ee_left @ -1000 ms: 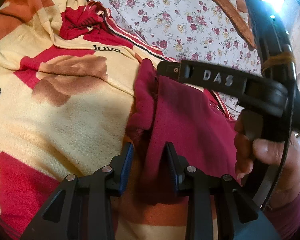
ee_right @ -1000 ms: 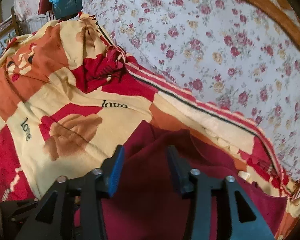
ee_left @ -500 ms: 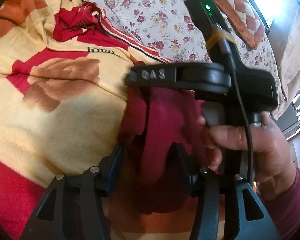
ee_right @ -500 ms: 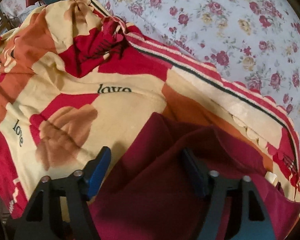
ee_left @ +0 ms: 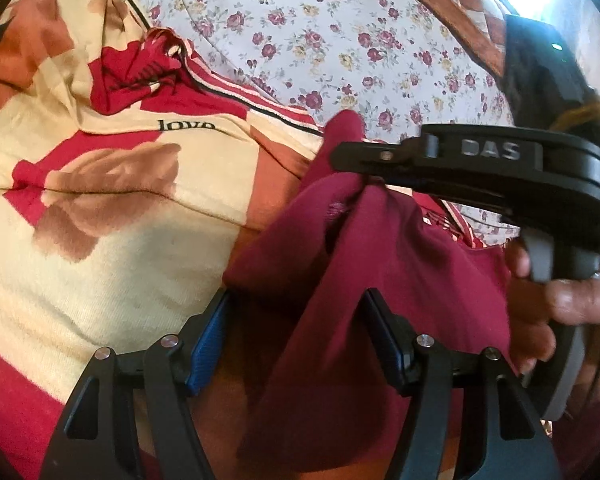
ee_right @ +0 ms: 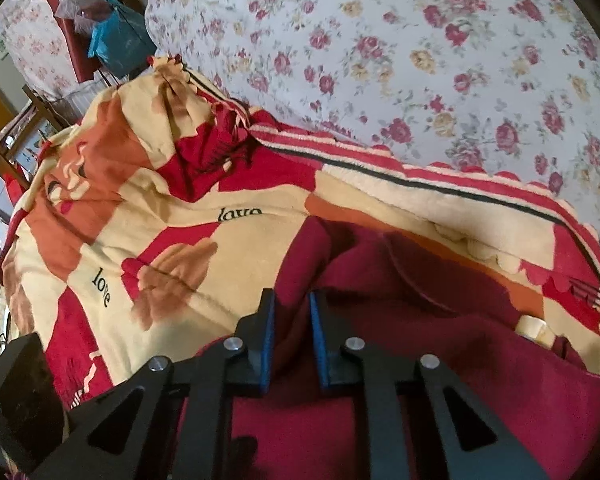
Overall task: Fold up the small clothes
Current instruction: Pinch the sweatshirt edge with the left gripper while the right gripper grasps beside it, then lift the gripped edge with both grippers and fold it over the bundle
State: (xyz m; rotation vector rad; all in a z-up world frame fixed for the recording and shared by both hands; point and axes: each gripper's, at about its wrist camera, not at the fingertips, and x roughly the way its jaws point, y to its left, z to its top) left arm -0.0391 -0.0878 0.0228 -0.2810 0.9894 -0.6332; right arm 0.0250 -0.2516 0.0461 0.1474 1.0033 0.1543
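While pinching a raised fold of the maroon garment (ee_right: 380,420), right tool (ee_right: 291,316) nearly closed, blue pads pressed on the cloth after closing in just now. Seen from the left wrist view as a black arm marked "DAS", right tool (ee_left: 354,160) gripping a lifted peak of the maroon garment (ee_left: 380,280) ahead and to the right of the left tool. Left tool (ee_left: 296,320) spread apart, having just widened, maroon cloth draped between its fingers without either pad pressing on it. Person's hand (ee_left: 548,312) wrapped around the right tool's handle, just right of the left tool. Spread beneath and ahead of both tools, patterned blanket (ee_left: 120,260) in cream, red and orange, printed with "love". Beyond the blanket, farther ahead of the tools, floral bedsheet (ee_right: 420,60). Far left past the right tool, blue bag (ee_right: 120,48) among clutter.
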